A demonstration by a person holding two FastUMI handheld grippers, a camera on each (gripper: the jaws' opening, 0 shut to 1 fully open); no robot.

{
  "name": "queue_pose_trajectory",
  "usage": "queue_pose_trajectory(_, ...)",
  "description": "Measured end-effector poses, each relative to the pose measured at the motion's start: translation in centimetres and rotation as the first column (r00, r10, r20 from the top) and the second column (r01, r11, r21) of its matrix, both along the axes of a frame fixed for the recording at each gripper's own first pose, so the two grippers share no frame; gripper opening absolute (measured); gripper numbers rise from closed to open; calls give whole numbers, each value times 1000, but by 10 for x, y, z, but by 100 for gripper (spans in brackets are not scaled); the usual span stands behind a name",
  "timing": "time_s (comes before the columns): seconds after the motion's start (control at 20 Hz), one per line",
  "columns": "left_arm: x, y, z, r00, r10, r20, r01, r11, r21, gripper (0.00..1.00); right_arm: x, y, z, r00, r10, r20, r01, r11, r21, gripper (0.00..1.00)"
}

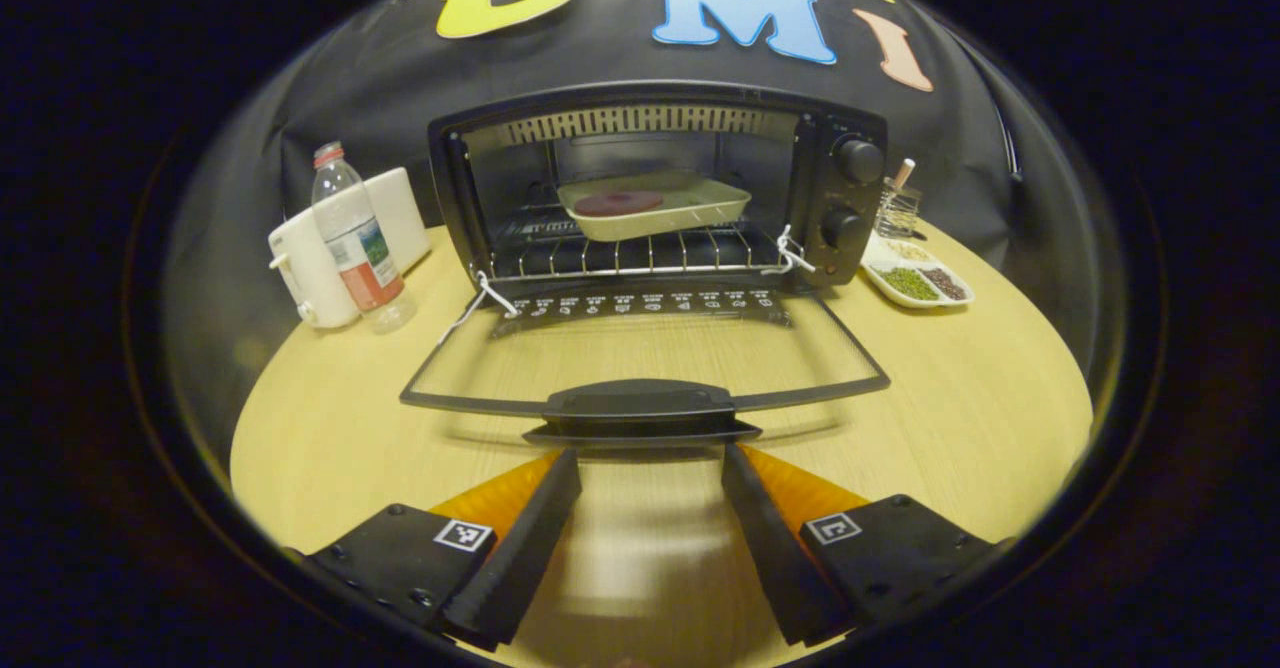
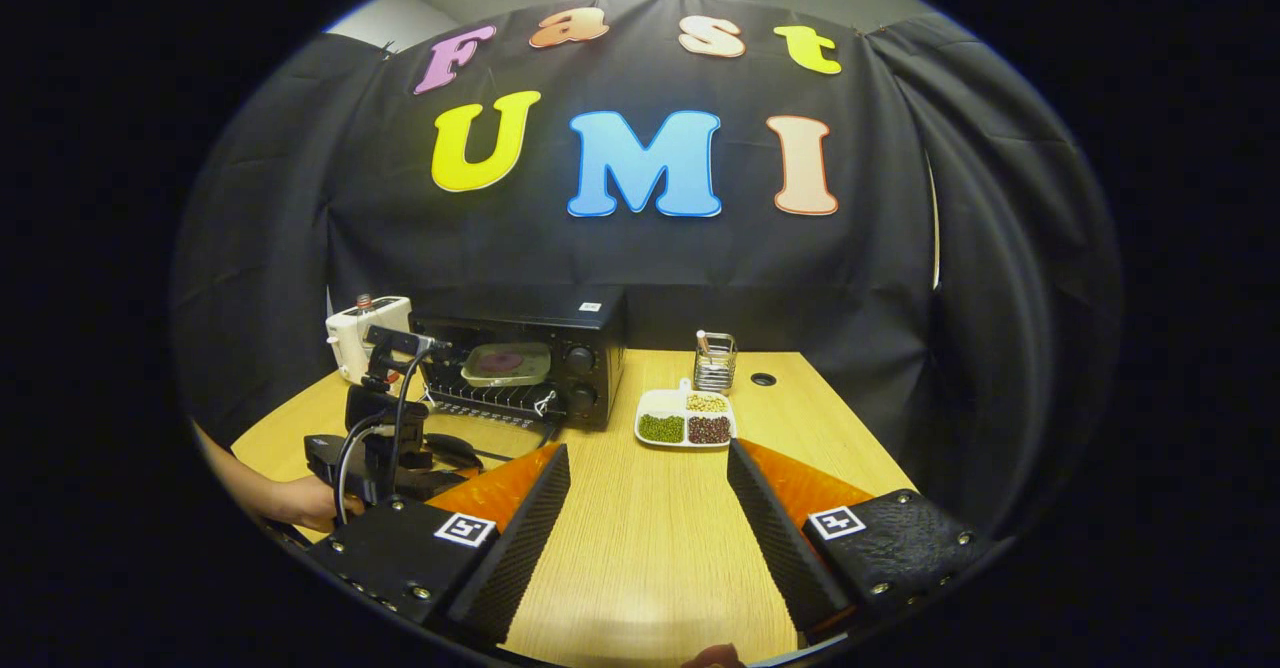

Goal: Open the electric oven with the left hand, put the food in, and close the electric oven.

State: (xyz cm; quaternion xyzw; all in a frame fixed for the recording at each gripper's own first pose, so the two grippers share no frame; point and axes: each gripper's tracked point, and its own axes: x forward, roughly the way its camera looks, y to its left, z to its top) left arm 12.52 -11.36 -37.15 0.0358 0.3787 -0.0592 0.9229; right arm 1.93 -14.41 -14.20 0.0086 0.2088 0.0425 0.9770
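We find the black electric oven [image 1: 655, 183] standing straight ahead of the left gripper [image 1: 650, 508], on the pale wooden table [image 1: 980, 418]. Its glass door [image 1: 640, 353] is folded fully down, lying flat toward the tongs, and the black door handle [image 1: 640, 410] sits just beyond the fingertips, between them but not touching them. The left tongs stand apart, holding nothing.

Inside the oven we note a cream rectangular baking tray [image 1: 655, 206] resting on the wire rack [image 1: 620, 253], with a round dark-red piece of food [image 1: 617, 202] lying in it.

To the left of the oven, as seen from the left gripper, stand a clear plastic bottle with a red cap [image 1: 355, 238] and, behind it, a white boxy appliance [image 1: 320, 248]. To the right lie a white divided dish of green and dark beans [image 1: 915, 278] and a small glass holder [image 1: 897, 208].

The right gripper [image 2: 650, 508] hovers over bare table, well back from the oven [image 2: 530, 363], its tongs likewise apart and holding nothing. The divided dish [image 2: 687, 418] lies ahead of it. In the right gripper view, the left gripper [image 2: 385, 438] shows at its left, held by a hand [image 2: 290, 498].
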Motion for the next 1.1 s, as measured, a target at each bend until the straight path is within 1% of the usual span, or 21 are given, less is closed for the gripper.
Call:
queue_pose_trajectory(0.05, 2, 0, 11, 999, -15, 31, 15, 1000, 8, 97, 1, 1, 0, 1000, 2, -3, -2, 1000, 12, 98)
queue_pose_trajectory(0.1, 5, 1, 24, 998, -29, 60, 28, 999, 16, 94, 1, 3, 0, 1000, 3, -3, -3, 1000, 21, 98)
queue_pose_trajectory(0.2, 15, 4, 46, 994, -33, 105, 33, 999, 5, 100, 7, 7, -1, 1000, 14, 1, -14, 1000, 17, 98)
queue_pose_trajectory(0.25, 18, 5, 56, 992, -25, 120, 27, 1000, -10, 97, 8, 9, -3, 1000, 21, 4, -21, 1000, 11, 98)
queue_pose_trajectory(0.5, 59, 7, 111, 977, 24, 213, -6, 996, -87, 97, 10, 20, -7, 999, 46, 7, -46, 999, 25, 98)
queue_pose_trajectory(0.55, 68, 5, 116, 972, 21, 235, -1, 996, -84, 100, 11, 20, -9, 999, 44, 4, -44, 999, 28, 98)
queue_pose_trajectory(0.6, 78, 4, 122, 967, 11, 256, 7, 998, -69, 100, 12, 19, -10, 999, 37, 4, -37, 999, 33, 98)
queue_pose_trajectory(0.65, 85, 3, 126, 963, 1, 269, 15, 998, -57, 97, 14, 18, -10, 1000, 29, 3, -29, 999, 39, 98)
queue_pose_trajectory(0.7, 93, 1, 129, 961, -6, 276, 20, 999, -50, 100, 14, 16, -10, 1000, 20, 3, -20, 999, 44, 98)
queue_pose_trajectory(0.75, 101, 0, 132, 958, -8, 287, 23, 999, -47, 100, 15, 13, -10, 1000, 10, 5, -10, 999, 49, 98)
queue_pose_trajectory(0.8, 109, -3, 138, 954, -11, 301, 26, 999, -46, 95, 16, 10, -8, 1000, 1, 7, -1, 999, 51, 98)
queue_pose_trajectory(0.85, 112, -5, 148, 947, -13, 322, 29, 998, -46, 91, 15, 5, -7, 1000, -8, 9, 8, 999, 53, 98)
queue_pose_trajectory(0.9, 113, -6, 162, 937, -8, 349, 29, 998, -54, 100, 14, 2, -5, 1000, -16, 14, 16, 998, 55, 98)
queue_pose_trajectory(0.95, 112, -9, 175, 928, -3, 373, 30, 997, -66, 98, 14, -2, 0, 999, -23, 23, 21, 998, 57, 98)
queue_pose_trajectory(1.0, 108, -11, 190, 918, 3, 396, 31, 996, -78, 100, 13, -5, 6, 999, -29, 35, 27, 998, 61, 98)
queue_pose_trajectory(1.1, 93, -12, 223, 894, 14, 448, 31, 995, -93, 100, 12, -12, 18, 997, -34, 64, 30, 997, 68, 98)
